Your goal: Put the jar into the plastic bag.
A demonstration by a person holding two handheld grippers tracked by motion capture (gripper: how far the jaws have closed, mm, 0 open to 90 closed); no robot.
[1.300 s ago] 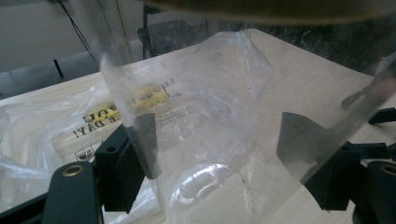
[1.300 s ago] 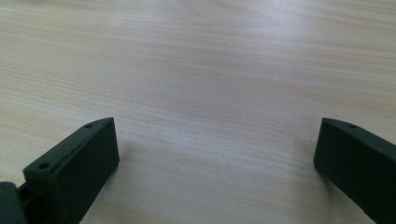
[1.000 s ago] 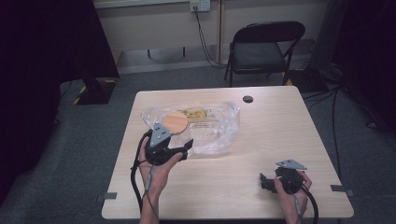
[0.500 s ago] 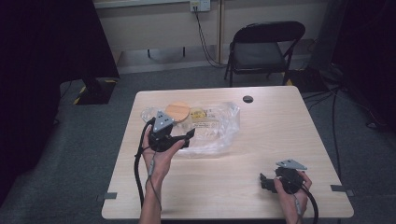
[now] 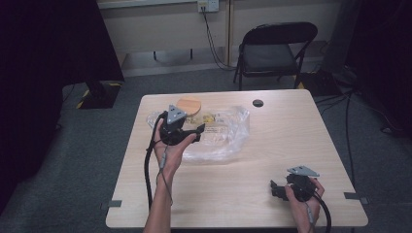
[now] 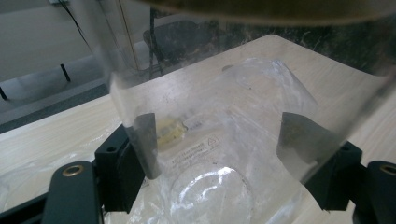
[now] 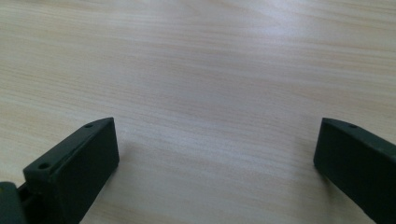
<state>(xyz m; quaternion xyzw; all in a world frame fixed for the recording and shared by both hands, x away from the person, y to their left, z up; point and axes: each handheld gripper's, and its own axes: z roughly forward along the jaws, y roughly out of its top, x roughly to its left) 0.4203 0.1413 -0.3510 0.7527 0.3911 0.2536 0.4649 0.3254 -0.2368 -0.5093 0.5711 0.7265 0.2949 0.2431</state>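
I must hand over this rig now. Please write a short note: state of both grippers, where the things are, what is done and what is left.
Left gripper: shut on a clear plastic jar, held above the table, over the plastic bag.
Right gripper: open, holding nothing, low over bare table near the person's edge.
Plastic bag: lies flat on the far left part of the table, with a yellow item inside. A tan round lid shows behind the left gripper.
Done: jar is picked up.
Left: probably to put the jar into the bag or set it down; the right gripper may help with the bag.

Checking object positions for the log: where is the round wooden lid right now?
In the high view the round wooden lid is at the table's far left, just beyond the left gripper and beside the clear plastic bag.
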